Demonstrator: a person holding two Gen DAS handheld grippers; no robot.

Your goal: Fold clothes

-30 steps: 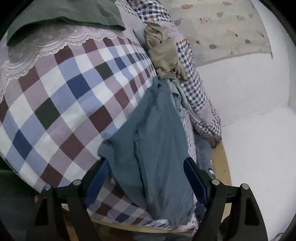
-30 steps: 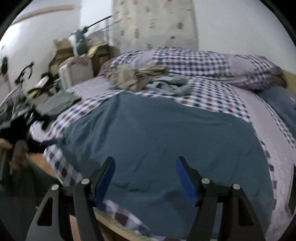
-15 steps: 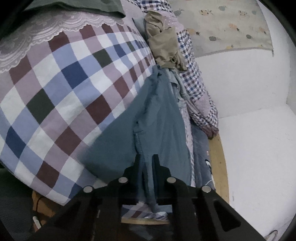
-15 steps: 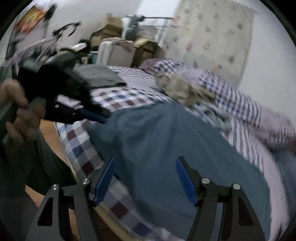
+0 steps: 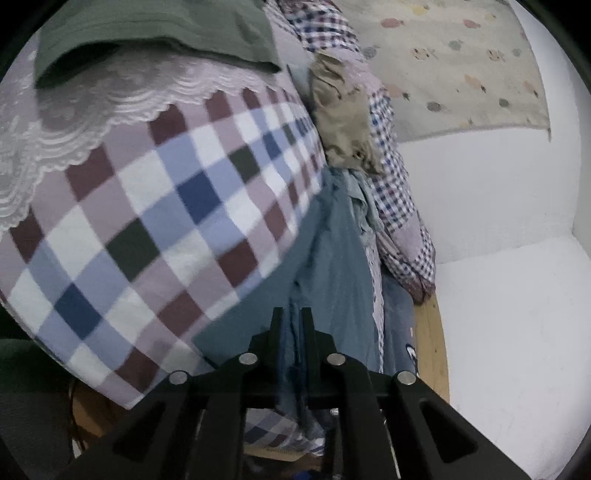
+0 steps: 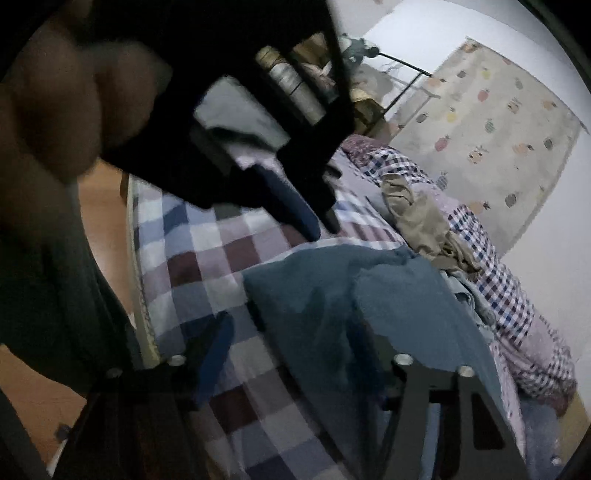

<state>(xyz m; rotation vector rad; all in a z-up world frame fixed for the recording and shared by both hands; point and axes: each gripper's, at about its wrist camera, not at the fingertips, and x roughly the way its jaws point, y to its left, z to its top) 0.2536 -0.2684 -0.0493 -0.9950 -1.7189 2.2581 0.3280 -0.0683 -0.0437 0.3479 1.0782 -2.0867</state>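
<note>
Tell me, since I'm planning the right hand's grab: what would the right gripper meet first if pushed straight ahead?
Probably the blue garment spread on the checked bedspread; the open right gripper already straddles its edge. Depth is unclear.

Blue garment (image 6: 388,314) between parted right claw (image 6: 295,354)

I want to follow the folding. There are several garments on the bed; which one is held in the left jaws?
The blue-grey garment: its edge is pinched by the left gripper. The khaki garment and the green garment lie untouched farther away.
</note>
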